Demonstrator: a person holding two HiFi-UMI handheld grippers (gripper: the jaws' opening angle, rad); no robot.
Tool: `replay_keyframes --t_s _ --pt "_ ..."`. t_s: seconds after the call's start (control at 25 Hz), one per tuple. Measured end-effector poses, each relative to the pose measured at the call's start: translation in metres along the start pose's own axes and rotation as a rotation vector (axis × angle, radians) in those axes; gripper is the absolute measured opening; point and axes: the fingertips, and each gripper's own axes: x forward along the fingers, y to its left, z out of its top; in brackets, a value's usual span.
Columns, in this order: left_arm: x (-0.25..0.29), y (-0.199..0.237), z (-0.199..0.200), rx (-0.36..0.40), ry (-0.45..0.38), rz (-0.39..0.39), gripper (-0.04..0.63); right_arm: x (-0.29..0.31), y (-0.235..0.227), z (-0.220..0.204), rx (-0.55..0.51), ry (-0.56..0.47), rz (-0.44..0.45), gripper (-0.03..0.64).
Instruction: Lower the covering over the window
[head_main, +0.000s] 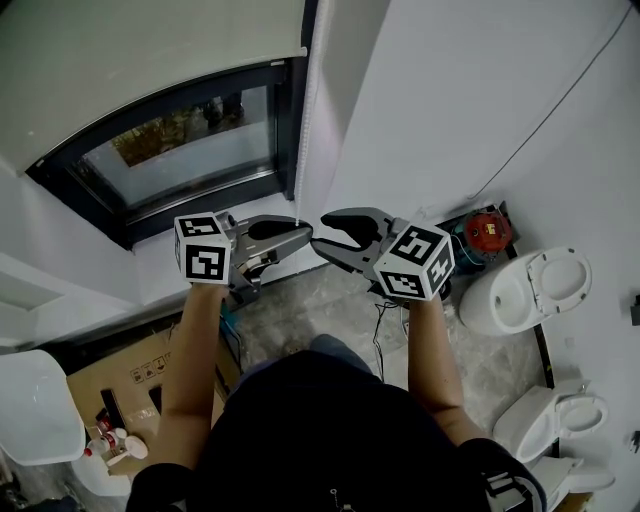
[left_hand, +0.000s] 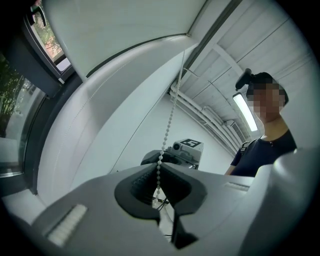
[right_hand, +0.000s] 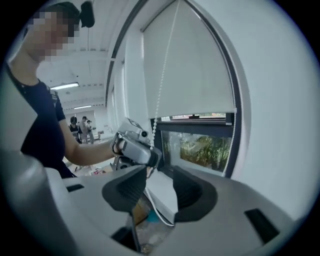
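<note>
A white roller blind (head_main: 150, 50) covers the upper part of the dark-framed window (head_main: 180, 145); the lower pane still shows. Its white bead chain (head_main: 303, 130) hangs down the window's right side. My left gripper (head_main: 303, 237) is shut on that chain, and in the left gripper view the beads (left_hand: 170, 115) run down between the pressed jaws (left_hand: 159, 172). My right gripper (head_main: 325, 238) faces it just to the right, open with nothing between its jaws (right_hand: 159, 187). The right gripper view shows the left gripper (right_hand: 135, 147) on the chain (right_hand: 161, 90), with the blind (right_hand: 195, 75) above.
A white wall (head_main: 460, 100) stands right of the window. On the floor lie a red device with cables (head_main: 487, 232), two white toilets (head_main: 525, 290) (head_main: 555, 420), a cardboard box (head_main: 130, 375) and a white basin (head_main: 35, 405). A white sill (head_main: 160, 265) runs under the window.
</note>
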Motion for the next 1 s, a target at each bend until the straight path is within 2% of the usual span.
replay_keyframes --t_s 0.08,0.16,0.24,0.32,0.44,0.76,1.0 --pt "-0.001 -0.003 0.001 -0.002 -0.01 -0.008 0.015 -0.001 0.004 0.001 -0.025 0.027 0.013 0.166" --pt "-0.003 -0.003 -0.003 0.005 0.004 -0.001 0.015 -0.003 0.008 0.005 -0.012 0.005 0.046 0.166" --pt "-0.002 0.004 -0.021 0.027 0.078 0.03 0.015 -0.006 0.011 0.013 0.022 -0.057 0.09 0.166" --pt "0.004 0.008 -0.042 0.003 0.124 0.029 0.015 -0.01 0.011 0.023 0.047 -0.116 0.113 0.166" --pt "0.009 0.003 -0.048 -0.075 0.064 -0.027 0.015 -0.011 0.009 0.035 0.047 -0.154 0.119 0.166" --pt "0.009 0.005 -0.048 -0.088 0.051 -0.025 0.015 -0.014 0.004 0.084 0.056 -0.334 0.085 0.163" --pt "0.011 0.002 -0.05 -0.071 0.048 -0.051 0.015 -0.02 0.009 0.114 0.039 -0.425 0.074 0.043"
